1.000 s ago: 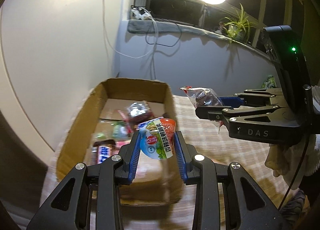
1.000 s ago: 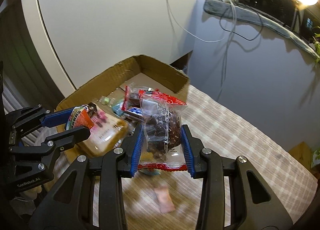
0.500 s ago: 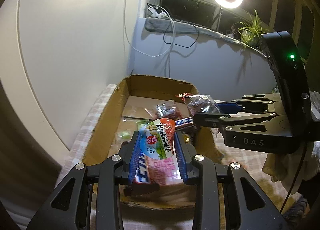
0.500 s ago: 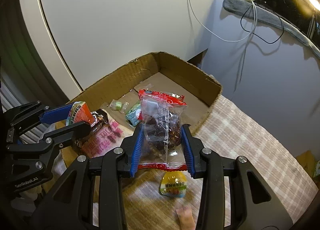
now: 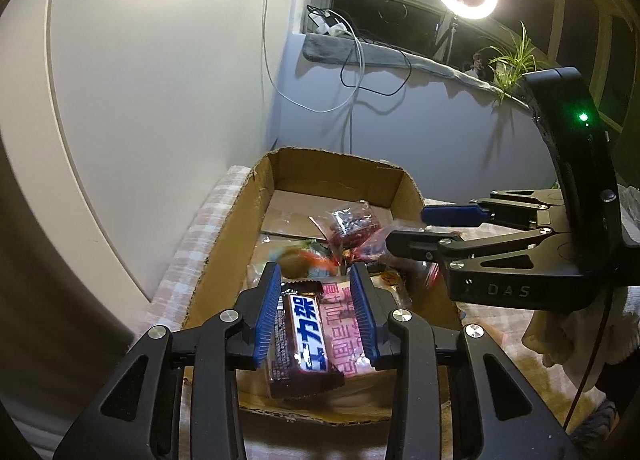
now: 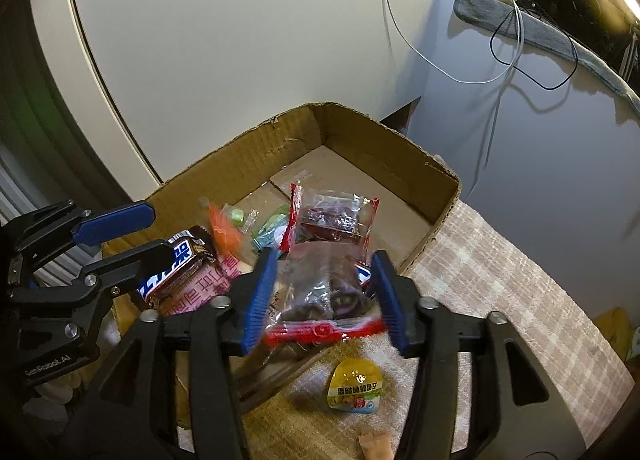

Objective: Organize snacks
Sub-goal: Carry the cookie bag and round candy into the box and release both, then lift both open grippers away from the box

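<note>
Both grippers hang over the cardboard box point(image 6: 416, 180). The left gripper point(image 5: 316, 314) is spread apart. The right gripper point(image 6: 324, 292) is spread apart too, and 1 blurry clear snack bag point(image 6: 326, 288) sits between its fingers over the box's near edge.

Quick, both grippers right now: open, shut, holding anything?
Left gripper: open, holding nothing.
Right gripper: open, clear red-edged snack bag loose between its fingers.

Both tongs point(image 5: 316, 316) point(image 6: 326, 296) open; snacks released

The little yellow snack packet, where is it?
In the right wrist view the yellow snack packet lies on the checked cloth outside the cardboard box, just below the open right gripper.
</note>
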